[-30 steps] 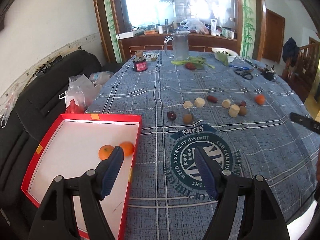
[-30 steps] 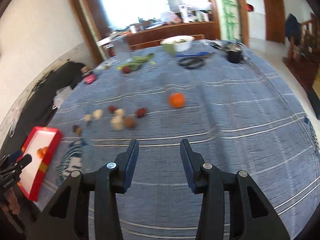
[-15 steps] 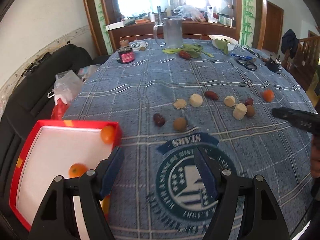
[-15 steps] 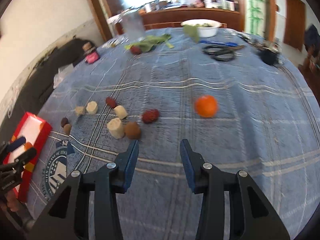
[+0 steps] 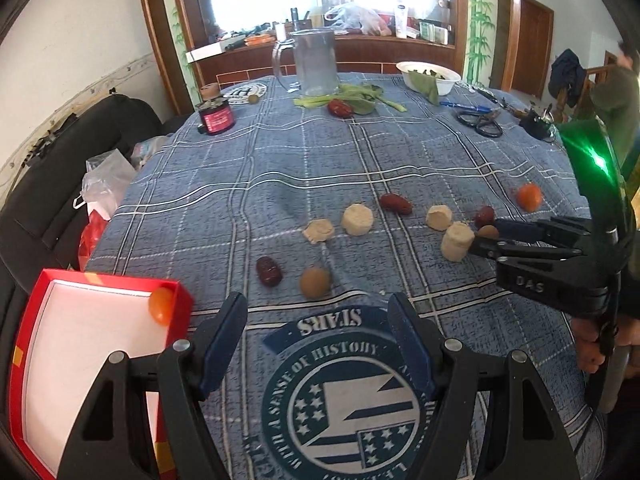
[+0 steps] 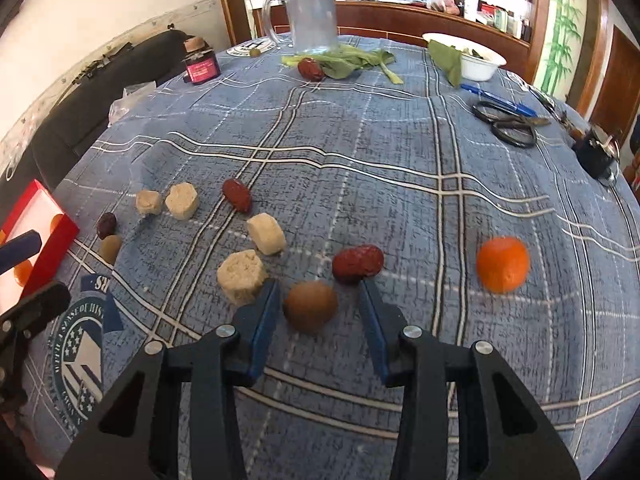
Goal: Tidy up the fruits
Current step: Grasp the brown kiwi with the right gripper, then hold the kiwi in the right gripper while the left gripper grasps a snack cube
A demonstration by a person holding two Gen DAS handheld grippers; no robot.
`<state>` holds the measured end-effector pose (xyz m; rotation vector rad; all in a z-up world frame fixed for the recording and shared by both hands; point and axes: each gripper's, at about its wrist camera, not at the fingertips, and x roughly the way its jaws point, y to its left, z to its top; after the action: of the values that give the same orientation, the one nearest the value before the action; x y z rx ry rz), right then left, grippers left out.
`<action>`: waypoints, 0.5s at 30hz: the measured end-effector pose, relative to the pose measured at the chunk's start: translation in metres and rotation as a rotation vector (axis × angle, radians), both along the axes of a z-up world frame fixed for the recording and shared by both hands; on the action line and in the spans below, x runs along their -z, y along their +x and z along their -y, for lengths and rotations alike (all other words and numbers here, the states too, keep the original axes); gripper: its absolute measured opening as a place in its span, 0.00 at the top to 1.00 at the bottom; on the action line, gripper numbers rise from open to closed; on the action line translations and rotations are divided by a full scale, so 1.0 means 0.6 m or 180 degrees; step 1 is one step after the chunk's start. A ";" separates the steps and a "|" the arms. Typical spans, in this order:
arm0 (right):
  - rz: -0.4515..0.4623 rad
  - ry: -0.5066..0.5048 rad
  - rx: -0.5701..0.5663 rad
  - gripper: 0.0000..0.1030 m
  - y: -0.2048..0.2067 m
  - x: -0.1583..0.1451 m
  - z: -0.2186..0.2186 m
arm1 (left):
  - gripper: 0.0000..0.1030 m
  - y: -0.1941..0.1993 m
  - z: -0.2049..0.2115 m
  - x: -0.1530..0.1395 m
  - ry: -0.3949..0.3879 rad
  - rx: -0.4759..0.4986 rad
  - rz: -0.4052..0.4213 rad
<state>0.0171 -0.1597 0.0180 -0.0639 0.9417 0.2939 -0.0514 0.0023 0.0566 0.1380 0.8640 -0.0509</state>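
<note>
The brown round fruit [image 6: 310, 306] lies on the blue plaid cloth between the fingers of my open right gripper [image 6: 319, 286], which do not touch it. Just beyond it sit a red date [image 6: 358, 263] and a pale chunk [image 6: 241, 276]; an orange [image 6: 503, 264] lies to the right. In the left wrist view my left gripper [image 5: 318, 304] is open and empty, just short of another brown fruit [image 5: 315, 282] and a dark date [image 5: 269, 270]. The red box [image 5: 36, 308] at the left holds an orange [image 5: 162, 304] in its far corner. My right gripper [image 5: 490, 236] shows at the right.
At the table's far side stand a glass pitcher [image 5: 314, 62], a red jar [image 5: 216, 118], greens [image 6: 352, 60], a white bowl [image 6: 480, 62], scissors [image 6: 508, 126] and a pen [image 6: 500, 100]. A black sofa [image 5: 60, 184] with plastic bags [image 5: 106, 184] borders the left edge.
My right gripper moved forward and down until its fingers straddle the brown fruit. My left gripper swung right, away from over the red box, toward the fruits mid-table.
</note>
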 end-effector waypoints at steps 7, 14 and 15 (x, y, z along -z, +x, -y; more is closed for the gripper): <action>-0.0001 0.0225 0.0081 0.73 0.000 -0.009 0.038 | 0.29 0.022 0.043 0.008 0.0102 0.0070 -0.0055; 0.0281 0.0746 0.0524 0.73 -0.011 -0.063 0.130 | 0.30 0.062 0.116 0.023 0.0142 0.0224 -0.0132; 0.0308 0.0765 0.0580 0.73 -0.012 -0.066 0.138 | 0.30 0.066 0.124 0.025 0.0136 0.0238 -0.0152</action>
<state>0.0100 -0.2427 0.0576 0.2256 0.8044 0.2314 -0.0117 -0.0721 0.0414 0.2097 0.9079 -0.1060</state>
